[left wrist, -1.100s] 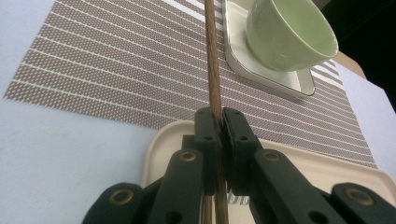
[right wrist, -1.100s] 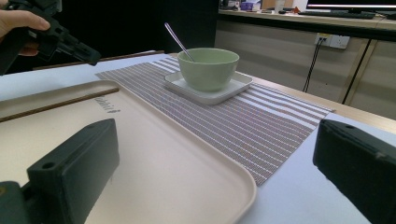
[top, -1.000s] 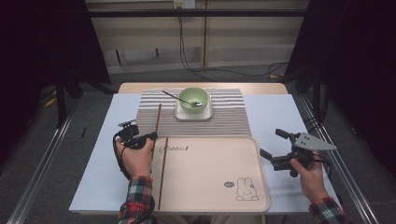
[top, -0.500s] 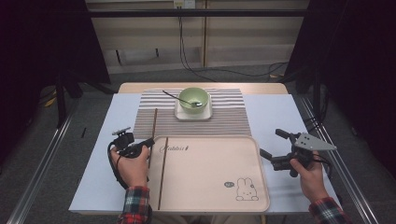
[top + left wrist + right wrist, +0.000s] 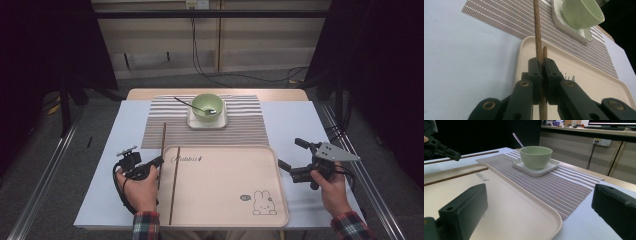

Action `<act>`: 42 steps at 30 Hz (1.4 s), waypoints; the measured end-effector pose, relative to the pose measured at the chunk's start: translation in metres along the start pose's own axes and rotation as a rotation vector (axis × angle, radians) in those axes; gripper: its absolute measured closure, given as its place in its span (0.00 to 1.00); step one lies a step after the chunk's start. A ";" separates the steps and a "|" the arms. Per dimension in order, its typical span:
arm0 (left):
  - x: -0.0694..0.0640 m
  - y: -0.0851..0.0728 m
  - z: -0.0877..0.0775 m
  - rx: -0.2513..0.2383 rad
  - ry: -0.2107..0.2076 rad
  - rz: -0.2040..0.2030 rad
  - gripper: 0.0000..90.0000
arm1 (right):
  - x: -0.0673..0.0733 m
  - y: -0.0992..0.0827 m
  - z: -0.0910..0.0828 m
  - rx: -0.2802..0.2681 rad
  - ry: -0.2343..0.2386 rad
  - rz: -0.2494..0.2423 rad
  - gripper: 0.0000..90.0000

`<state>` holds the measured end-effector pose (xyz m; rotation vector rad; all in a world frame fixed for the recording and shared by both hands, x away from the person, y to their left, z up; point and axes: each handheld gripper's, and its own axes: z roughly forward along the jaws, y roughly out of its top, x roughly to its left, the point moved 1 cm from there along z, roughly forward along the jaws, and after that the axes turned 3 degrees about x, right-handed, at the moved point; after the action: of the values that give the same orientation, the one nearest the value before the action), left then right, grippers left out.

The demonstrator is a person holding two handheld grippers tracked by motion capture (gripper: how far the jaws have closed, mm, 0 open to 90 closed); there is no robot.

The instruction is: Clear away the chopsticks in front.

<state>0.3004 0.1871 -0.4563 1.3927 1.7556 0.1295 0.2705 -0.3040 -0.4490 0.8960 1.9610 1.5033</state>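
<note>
The left hand-held gripper (image 5: 542,72) is clamped on a chopstick (image 5: 537,32); its own view shows the jaws pinched tight on the wood, with a second chopstick (image 5: 544,51) just behind, lying in the tray (image 5: 584,82). From above, the left hand-held gripper (image 5: 150,165) sits at the tray's (image 5: 277,185) left edge, the held chopstick (image 5: 163,142) running along that edge up onto the mat (image 5: 250,132), the second chopstick (image 5: 174,185) inside the tray near its left rim. Whether the held stick touches the tray rim is hard to tell.

The right hand-held gripper (image 5: 292,159) is off the tray's right edge, jaws wide apart and empty, as its own view shows, looking across the tray (image 5: 519,205) at the bowl (image 5: 536,156).

The bowl (image 5: 207,105) stands on a white saucer (image 5: 195,121) beyond the tray, on the mat, with a spoon (image 5: 186,102) leaning in it.

A pale sheet (image 5: 107,165) covers the table; cables (image 5: 200,60) trail over the floor behind.
</note>
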 end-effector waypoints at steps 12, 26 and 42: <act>0.001 -0.012 -0.009 -0.008 -0.008 -0.005 0.95 | 0.000 0.000 0.000 0.000 0.001 -0.005 0.00; 0.001 -0.025 -0.018 -0.016 -0.017 -0.015 0.95 | 0.000 0.000 0.000 -0.003 0.005 -0.002 0.00; -0.001 -0.036 -0.022 -0.006 -0.022 -0.013 0.95 | 0.001 0.000 0.000 -0.001 0.006 0.002 0.00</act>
<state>0.2587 0.1823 -0.4623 1.3736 1.7445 0.1124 0.2698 -0.3034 -0.4487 0.8936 1.9645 1.5096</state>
